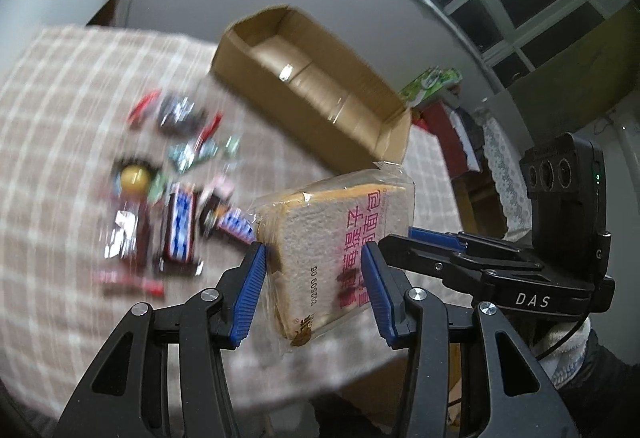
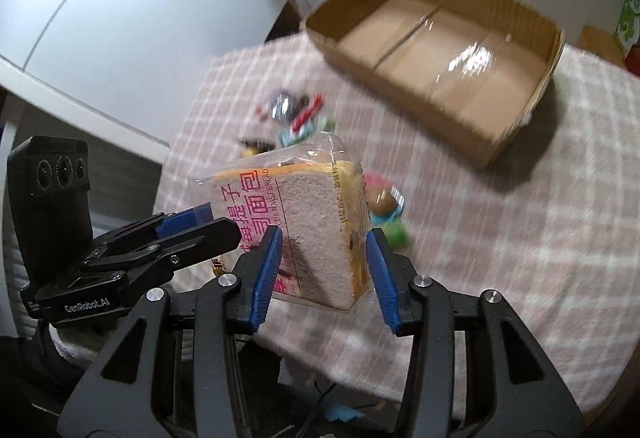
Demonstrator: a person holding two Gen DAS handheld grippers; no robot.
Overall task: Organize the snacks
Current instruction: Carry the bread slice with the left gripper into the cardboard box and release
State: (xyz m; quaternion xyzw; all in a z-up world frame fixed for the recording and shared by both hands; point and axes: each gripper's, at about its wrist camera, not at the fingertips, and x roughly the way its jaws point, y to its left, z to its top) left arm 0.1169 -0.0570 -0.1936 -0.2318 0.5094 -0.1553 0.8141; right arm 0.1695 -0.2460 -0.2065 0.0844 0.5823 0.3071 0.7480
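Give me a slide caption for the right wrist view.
Both claws grip a bagged toast bread pack above the checkered table, open cardboard box beyond.

my right gripper (image 2: 322, 270) has its blue pads (image 2: 267, 274) pressed on both faces of a wrapped pack of toast bread (image 2: 296, 222), held off the table, slices on edge. my left gripper (image 2: 208, 222) enters from the left and grips the pack's left end; its pad contact is partly hidden. beyond the pack, a checked tablecloth (image 2: 500, 238) covers the table. an open cardboard box (image 2: 440, 50) sits on it at the far right, nothing visible in it but a taped floor. small wrapped snacks (image 2: 296, 110) lie blurred between box and pack. a round brown-and-green sweet (image 2: 384, 206) lies just right of the pack.
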